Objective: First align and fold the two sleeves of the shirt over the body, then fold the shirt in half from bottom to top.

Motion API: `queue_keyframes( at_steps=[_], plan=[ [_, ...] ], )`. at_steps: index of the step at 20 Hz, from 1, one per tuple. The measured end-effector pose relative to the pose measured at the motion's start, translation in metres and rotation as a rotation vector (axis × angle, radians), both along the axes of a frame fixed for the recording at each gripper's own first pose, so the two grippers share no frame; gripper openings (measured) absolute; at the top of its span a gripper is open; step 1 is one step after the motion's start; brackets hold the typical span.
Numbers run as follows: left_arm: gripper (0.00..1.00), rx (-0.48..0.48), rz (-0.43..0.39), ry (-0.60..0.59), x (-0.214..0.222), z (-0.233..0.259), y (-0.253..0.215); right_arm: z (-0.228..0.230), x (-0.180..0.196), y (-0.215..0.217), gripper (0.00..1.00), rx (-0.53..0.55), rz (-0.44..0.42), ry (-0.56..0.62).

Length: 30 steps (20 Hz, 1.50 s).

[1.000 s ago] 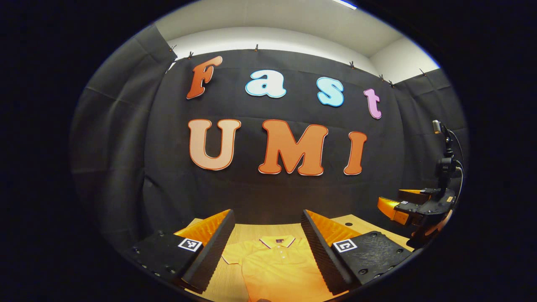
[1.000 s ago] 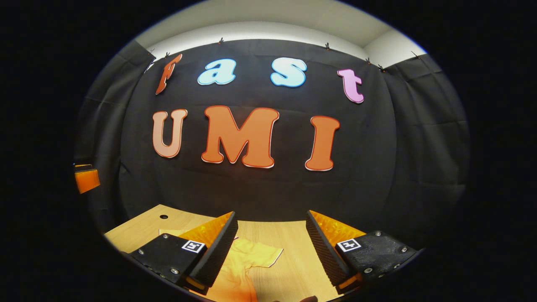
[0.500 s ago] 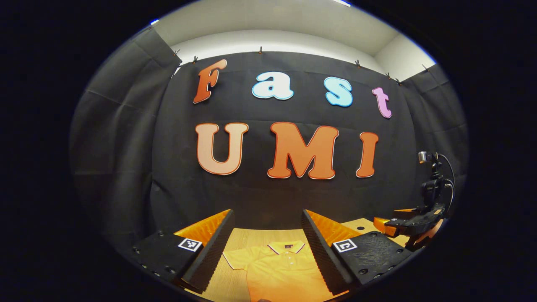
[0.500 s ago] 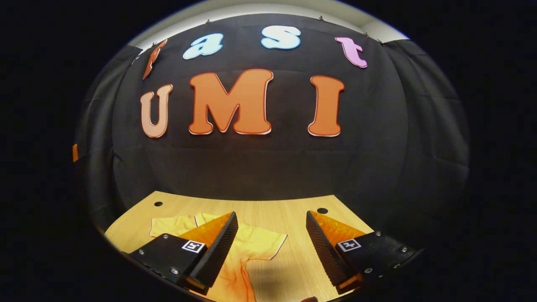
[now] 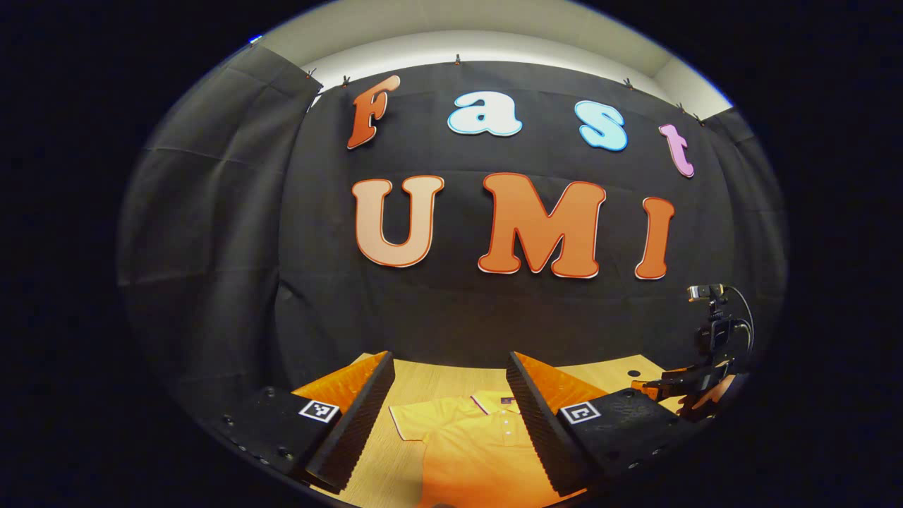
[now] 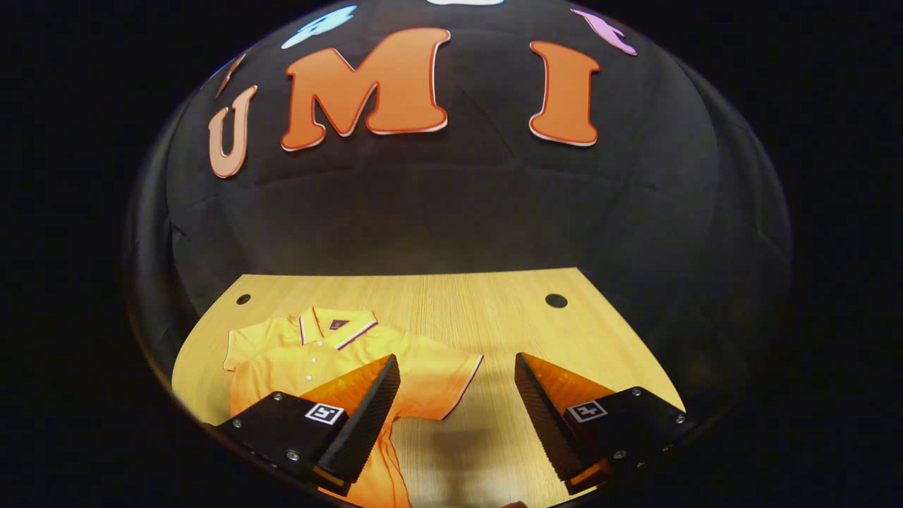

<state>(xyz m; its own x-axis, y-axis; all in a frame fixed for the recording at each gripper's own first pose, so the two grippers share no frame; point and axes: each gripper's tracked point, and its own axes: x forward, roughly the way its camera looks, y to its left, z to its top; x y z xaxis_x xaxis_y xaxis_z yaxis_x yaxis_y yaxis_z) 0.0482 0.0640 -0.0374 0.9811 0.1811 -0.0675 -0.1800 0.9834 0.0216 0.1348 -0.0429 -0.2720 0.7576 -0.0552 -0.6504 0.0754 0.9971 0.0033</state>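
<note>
An orange polo shirt [image 6: 317, 356] lies flat on the wooden desk [image 6: 494, 310], collar toward the black cloth wall [image 6: 451, 212], buttons up. In the right gripper view the right gripper [image 6: 457, 406] hangs above the desk with its 2 fingers spread wide apart and nothing between them but bare wood; the shirt's near sleeve [image 6: 441, 381] reaches just past the tip of the finger on the shirt side, which overlaps the shirt's body in the picture. The far sleeve [image 6: 243, 346] lies beside the collar [image 6: 337, 326], toward the desk's edge. A small dark tag sits inside the collar; its writing is too small to read. Each finger mount carries a square black-and-white marker.

In the left gripper view the left gripper [image 5: 450, 413] is also held above the shirt [image 5: 469, 451], fingers apart, and the collar and button placket show in the gap between them. Beyond the shirt, the right gripper [image 5: 681, 386] appears low over the desk [image 5: 423, 374] with a hand behind it.

The desk has 2 round holes [image 6: 556, 300] near the wall, 1 on each side of the shirt. Bare wood stretches from the near sleeve to the hole on that side and on to the desk's edge.
</note>
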Motion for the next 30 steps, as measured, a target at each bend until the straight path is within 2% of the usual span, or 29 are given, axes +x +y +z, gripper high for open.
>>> queue_keyframes(
  at_steps=[5,9,12,17,19,20,21,22,24,26,27,28,29,30],
  plan=[
    [0.98,-0.005,0.075,0.064,-0.001,-0.023,0.003,-0.041,0.020,-0.001,0.99,0.063,0.011,0.150],
    [0.98,0.022,0.128,0.131,-0.010,-0.046,0.000,-0.068,0.037,-0.001,0.99,0.058,0.046,0.251],
    [0.98,0.045,0.155,0.157,-0.018,-0.052,-0.002,-0.088,0.042,0.008,0.98,0.111,0.064,0.355],
    [0.98,0.063,0.196,0.206,-0.035,-0.067,-0.001,-0.134,0.044,-0.001,0.97,0.049,0.086,0.549],
    [0.97,0.050,0.217,0.216,-0.040,-0.070,0.002,-0.149,0.044,-0.002,0.87,0.051,0.079,0.616],
    [0.97,0.048,0.232,0.217,-0.042,-0.069,0.006,-0.156,0.044,-0.003,0.85,0.049,0.068,0.651],
    [0.97,0.049,0.249,0.217,-0.045,-0.069,0.009,-0.162,0.043,-0.003,0.76,0.049,0.066,0.682],
    [0.97,0.047,0.263,0.218,-0.047,-0.068,0.013,-0.168,0.044,-0.005,0.81,0.041,0.058,0.711],
    [0.97,0.032,0.282,0.220,-0.050,-0.071,0.017,-0.181,0.043,0.000,0.78,0.079,0.023,0.771],
    [0.97,0.013,0.291,0.228,-0.052,-0.076,0.017,-0.187,0.039,0.002,0.72,0.109,-0.002,0.823],
    [0.97,0.006,0.293,0.233,-0.052,-0.078,0.016,-0.186,0.043,0.000,0.65,0.088,0.005,0.823],
    [0.97,-0.001,0.295,0.237,-0.051,-0.080,0.016,-0.190,0.043,0.001,0.71,0.058,0.029,0.829],
    [0.97,-0.006,0.296,0.238,-0.052,-0.081,0.017,-0.189,0.041,0.002,0.61,0.024,0.047,0.845],
    [0.97,-0.012,0.297,0.239,-0.051,-0.082,0.017,-0.192,0.044,0.007,0.58,0.021,0.048,0.846]
  ],
)
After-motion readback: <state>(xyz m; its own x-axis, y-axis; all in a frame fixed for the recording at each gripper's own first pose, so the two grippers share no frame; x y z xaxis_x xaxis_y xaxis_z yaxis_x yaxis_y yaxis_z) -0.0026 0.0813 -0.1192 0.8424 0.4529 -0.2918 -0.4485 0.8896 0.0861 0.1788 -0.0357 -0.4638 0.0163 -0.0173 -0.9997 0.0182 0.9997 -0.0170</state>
